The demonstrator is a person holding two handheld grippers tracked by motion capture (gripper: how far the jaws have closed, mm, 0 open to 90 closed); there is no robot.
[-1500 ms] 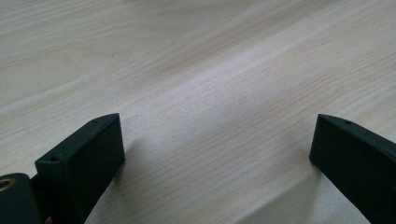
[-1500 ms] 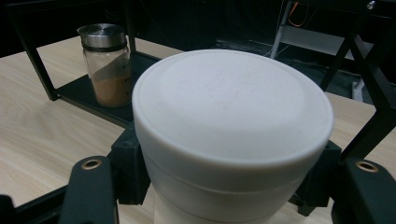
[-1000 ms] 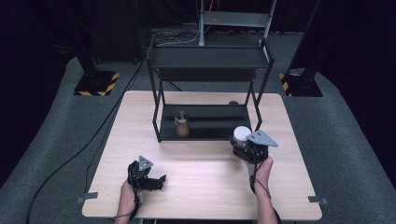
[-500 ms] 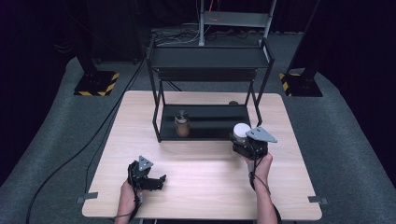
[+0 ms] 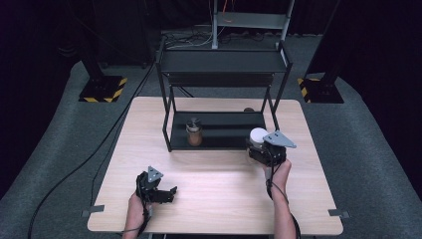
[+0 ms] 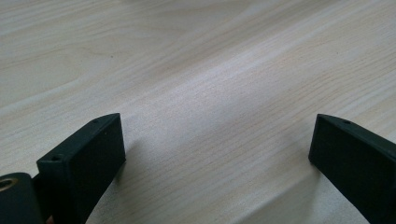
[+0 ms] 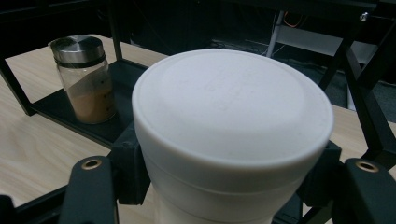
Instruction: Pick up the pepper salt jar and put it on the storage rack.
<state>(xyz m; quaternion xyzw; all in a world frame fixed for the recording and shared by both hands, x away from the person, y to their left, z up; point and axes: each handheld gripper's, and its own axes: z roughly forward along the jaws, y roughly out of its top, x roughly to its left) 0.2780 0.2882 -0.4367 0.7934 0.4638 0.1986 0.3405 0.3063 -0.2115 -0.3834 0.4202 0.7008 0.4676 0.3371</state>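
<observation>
A white container [image 7: 232,135], a brown-filled jar [image 7: 88,84] with silver lid, a black shelf [image 5: 224,62], a pale wood table [image 5: 219,199].

The tabletop [image 5: 219,189] is evenly lit from above while its surroundings sink into darkness. Soft shadows lie beside the left gripper's jaws. The white container [image 7: 233,135] looms close and slightly soft.

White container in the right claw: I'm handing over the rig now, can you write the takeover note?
Right claw: shut on the white container, held at the front right edge of the black rack.
Left claw: open, holding nothing, low over the table near its front left.
Glass spice jar: upright on the rack's lower shelf, left part.
Done: container gripped.
Left: probably setting it on the lower shelf and letting go.
</observation>
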